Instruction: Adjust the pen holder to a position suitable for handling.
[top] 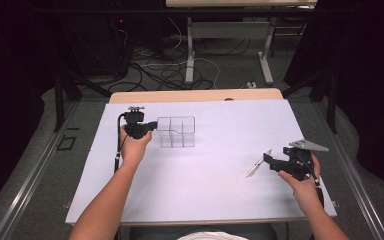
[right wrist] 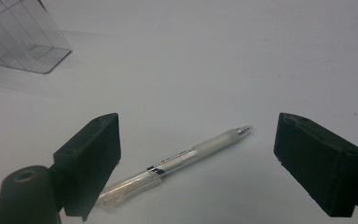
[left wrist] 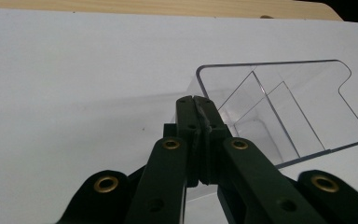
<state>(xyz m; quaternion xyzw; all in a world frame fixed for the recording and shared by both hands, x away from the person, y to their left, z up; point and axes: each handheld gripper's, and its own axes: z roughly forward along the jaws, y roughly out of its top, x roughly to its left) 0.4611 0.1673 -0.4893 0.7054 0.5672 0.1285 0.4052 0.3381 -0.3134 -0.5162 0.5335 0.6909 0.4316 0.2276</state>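
Note:
A clear plastic organizer [top: 176,132] with several compartments stands on the white table sheet [top: 205,190], left of the middle. My left gripper [top: 153,125] is at its left rim. In the left gripper view the jaws of my left gripper [left wrist: 196,99] are pressed together on the thin left wall of the organizer [left wrist: 284,107]. A clear pen [top: 258,164] lies on the sheet at the right. My right gripper [top: 269,159] hovers just behind it. In the right gripper view the pen [right wrist: 186,156] lies slantwise between the wide-apart jaws of my right gripper [right wrist: 198,122], untouched.
A wooden table edge [top: 195,95] shows beyond the sheet. Farther back are floor cables [top: 170,70] and another table's legs [top: 190,55]. The organizer's corner [right wrist: 23,42] appears at the upper left of the right gripper view.

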